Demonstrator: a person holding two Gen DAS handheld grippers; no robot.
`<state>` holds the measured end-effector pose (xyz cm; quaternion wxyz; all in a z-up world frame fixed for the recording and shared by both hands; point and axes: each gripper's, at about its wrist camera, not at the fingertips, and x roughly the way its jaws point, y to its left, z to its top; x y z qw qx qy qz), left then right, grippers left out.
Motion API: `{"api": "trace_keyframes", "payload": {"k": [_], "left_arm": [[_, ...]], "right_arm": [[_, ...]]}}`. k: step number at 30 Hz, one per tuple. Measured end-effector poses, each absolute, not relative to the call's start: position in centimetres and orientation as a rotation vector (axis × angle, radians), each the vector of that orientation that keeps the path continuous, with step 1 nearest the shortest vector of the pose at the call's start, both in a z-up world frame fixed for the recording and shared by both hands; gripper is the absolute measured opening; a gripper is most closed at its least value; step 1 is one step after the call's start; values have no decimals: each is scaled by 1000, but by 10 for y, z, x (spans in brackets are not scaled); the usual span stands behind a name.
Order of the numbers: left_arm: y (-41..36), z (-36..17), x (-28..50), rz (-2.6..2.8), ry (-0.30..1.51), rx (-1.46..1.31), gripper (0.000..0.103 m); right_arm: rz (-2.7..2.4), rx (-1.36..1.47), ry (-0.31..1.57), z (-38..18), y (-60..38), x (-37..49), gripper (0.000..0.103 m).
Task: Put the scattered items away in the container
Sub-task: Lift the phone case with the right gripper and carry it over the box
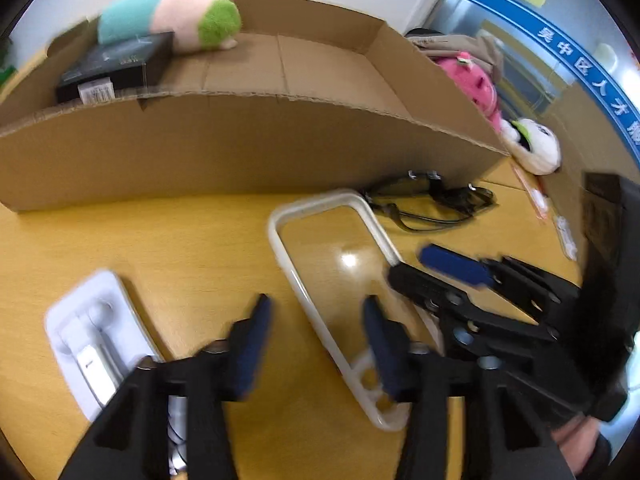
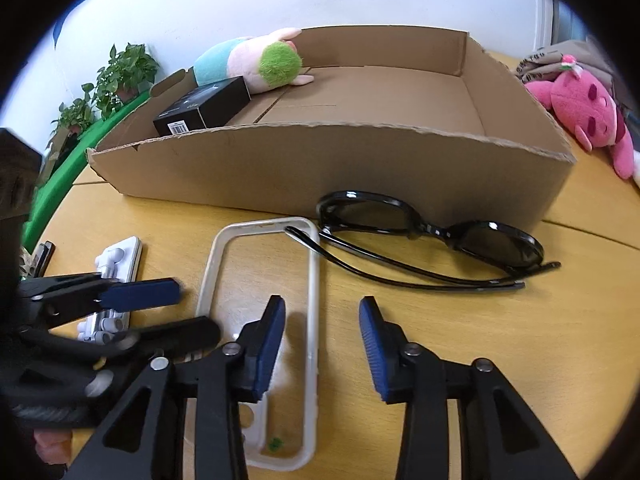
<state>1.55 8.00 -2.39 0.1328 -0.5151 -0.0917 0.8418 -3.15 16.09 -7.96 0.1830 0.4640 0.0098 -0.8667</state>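
Note:
A clear phone case with a white rim (image 1: 280, 232) (image 2: 208, 280) lies flat on the yellow table in front of the open cardboard box (image 1: 240, 144) (image 2: 320, 168). My left gripper (image 1: 318, 340) is open, and the case's left rim runs between its fingers without touching the pads. My right gripper (image 2: 322, 340) is open as well, astride the case's right rim. Each gripper shows in the other's view: the right gripper (image 1: 436, 276) and the left gripper (image 2: 172, 312). Black sunglasses (image 1: 432, 200) (image 2: 432, 236) lie against the box front. A white earphone tray (image 1: 92, 336) (image 2: 120, 256) sits to the left.
Inside the box are a black carton (image 1: 116, 64) (image 2: 204, 106) and a teal, pink and green plush (image 1: 180, 16) (image 2: 256, 58). A pink plush (image 1: 476, 84) (image 2: 580, 112) and a white plush (image 1: 536, 148) lie right of the box. Potted plants (image 2: 120, 76) stand far left.

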Motion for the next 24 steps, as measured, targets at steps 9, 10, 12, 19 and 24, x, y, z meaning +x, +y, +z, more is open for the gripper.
{"api": "trace_keyframes", "payload": {"k": [9, 10, 12, 19, 24], "left_arm": [[84, -25, 12, 2486, -270, -1497, 8], [82, -22, 13, 2482, -271, -1484, 7], [79, -14, 19, 2489, -270, -1453, 7], [65, 57, 34, 2600, -240, -1233, 7], [50, 120, 17, 2670, -208, -1054, 7]], "right_arm": [[-2423, 1277, 11, -80, 161, -17, 7], [-2425, 1269, 1, -78, 162, -15, 6], [-2430, 1241, -27, -71, 163, -10, 6], [-2493, 1037, -55, -1, 156, 1, 7], [-2534, 883, -12, 61, 143, -23, 7]]}}
